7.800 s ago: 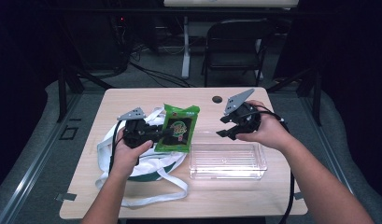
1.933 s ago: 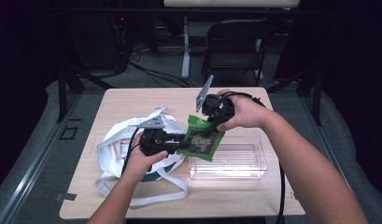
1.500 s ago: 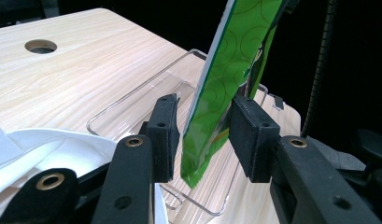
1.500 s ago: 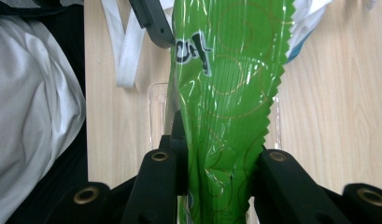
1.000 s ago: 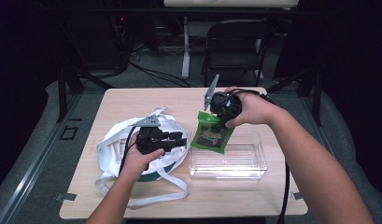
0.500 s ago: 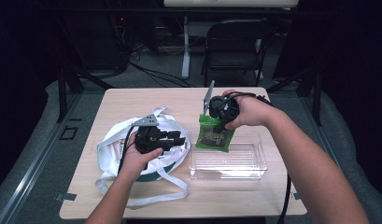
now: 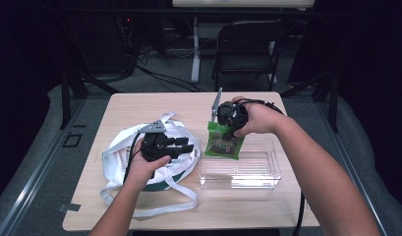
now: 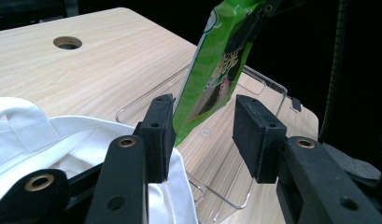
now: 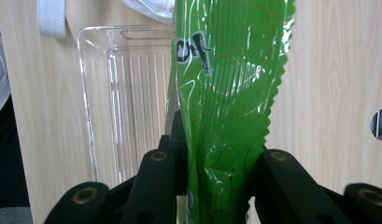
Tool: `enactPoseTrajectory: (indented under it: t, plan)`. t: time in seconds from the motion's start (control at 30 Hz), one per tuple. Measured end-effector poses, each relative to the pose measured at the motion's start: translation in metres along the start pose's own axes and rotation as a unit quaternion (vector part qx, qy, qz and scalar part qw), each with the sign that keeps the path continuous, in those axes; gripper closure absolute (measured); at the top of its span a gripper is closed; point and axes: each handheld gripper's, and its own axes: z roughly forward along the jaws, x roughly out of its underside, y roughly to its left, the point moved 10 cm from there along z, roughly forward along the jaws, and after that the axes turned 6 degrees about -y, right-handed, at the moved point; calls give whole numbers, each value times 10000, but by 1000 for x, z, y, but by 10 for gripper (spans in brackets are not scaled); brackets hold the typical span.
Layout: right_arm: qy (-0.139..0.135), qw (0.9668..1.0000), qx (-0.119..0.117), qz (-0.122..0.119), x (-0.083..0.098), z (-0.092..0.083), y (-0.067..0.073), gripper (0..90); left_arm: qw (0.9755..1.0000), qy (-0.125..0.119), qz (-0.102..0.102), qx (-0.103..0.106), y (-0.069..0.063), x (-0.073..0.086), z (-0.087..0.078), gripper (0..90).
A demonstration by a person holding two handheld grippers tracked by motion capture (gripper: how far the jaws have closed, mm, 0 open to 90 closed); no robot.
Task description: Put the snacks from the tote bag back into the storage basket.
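1. On the left half of the bench [image 7: 139,105] lies a white cloth bag [image 7: 121,150], crumpled into a rough ring, with its long straps trailing toward the near edge; a dark green patch shows at its near side.
2. Over that bag the left tool [image 7: 183,145] hangs in the person's left hand [image 7: 142,167]; its jaws have just been opening and now stand spread with nothing pressed between them; in the left gripper view the lower end of the packet hangs in the gap beyond the pads, apart from them.
3. The green snack packet [image 7: 224,141] is right of the bench's middle, held upright and slightly tilted, its lower edge dipping toward the far left corner of the clear plastic tray [image 7: 267,172]; whether it touches the tray I cannot tell.
4. The packet is bright, glossy green film with a zigzag-cut seam at its edge, white lettering, and a dark panel with a spot of red on its face; the film is creased where it is gripped.
5. The right tool [image 9: 215,163] is pressed together on the packet's upper part, pinching it, and points down from the right hand [image 7: 257,118].
6. The tray is transparent, rectangular and ribbed on its floor, lying near the bench's near right part; a round hole [image 8: 67,42] pierces the bench top farther back.
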Motion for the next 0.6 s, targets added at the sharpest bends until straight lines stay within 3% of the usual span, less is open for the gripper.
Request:
enactPoseTrajectory:
  t: [0.27, 0.6]
  plan:
    - [150, 9999, 57, 15, 7, 10, -4, 746, 10000, -13, -7, -96, 5, 0, -2, 576]
    - [269, 9995, 112, -80, 7, 18, -8, 745, 9989, 9, -6, -466, 16, 1, -7, 551]
